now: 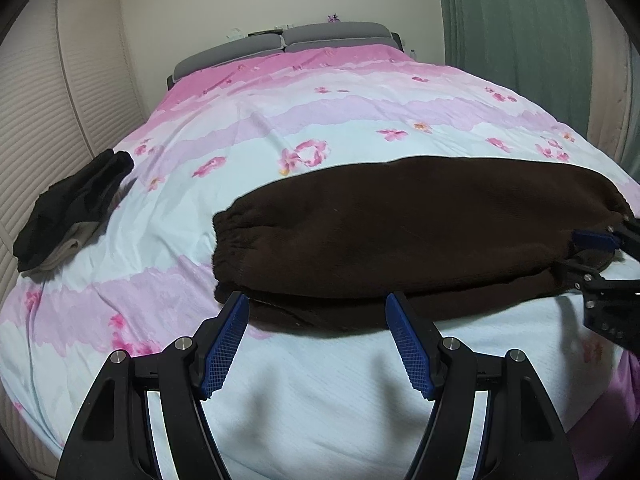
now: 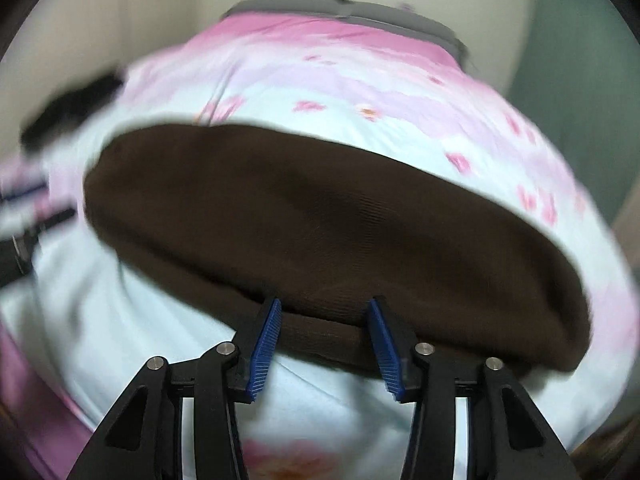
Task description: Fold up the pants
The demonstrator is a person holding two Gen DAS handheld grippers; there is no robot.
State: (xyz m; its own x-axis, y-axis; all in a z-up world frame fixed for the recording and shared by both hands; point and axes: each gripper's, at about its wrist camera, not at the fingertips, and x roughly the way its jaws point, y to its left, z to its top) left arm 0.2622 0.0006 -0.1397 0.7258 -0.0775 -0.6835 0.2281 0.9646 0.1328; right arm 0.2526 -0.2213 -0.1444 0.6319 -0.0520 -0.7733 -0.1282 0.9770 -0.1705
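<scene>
Dark brown pants (image 1: 400, 232) lie folded lengthwise across the pink flowered duvet (image 1: 280, 120), elastic cuffs at the left end. My left gripper (image 1: 317, 304) is open, its blue pads (image 1: 230, 340) straddling the near edge by the cuffs, with no cloth pinched. My right gripper (image 1: 592, 254) is at the pants' right end. The right wrist view is blurred: there the right gripper (image 2: 324, 314) has its jaws apart, and the near edge of the pants (image 2: 320, 220) lies flat between the pads (image 2: 264, 344), not squeezed.
A pile of black and grey clothes (image 1: 72, 208) sits at the bed's left edge. Grey headboard cushions (image 1: 336, 34) are at the far end, a louvred white door (image 1: 36, 112) on the left and a green curtain (image 1: 520, 20) on the right.
</scene>
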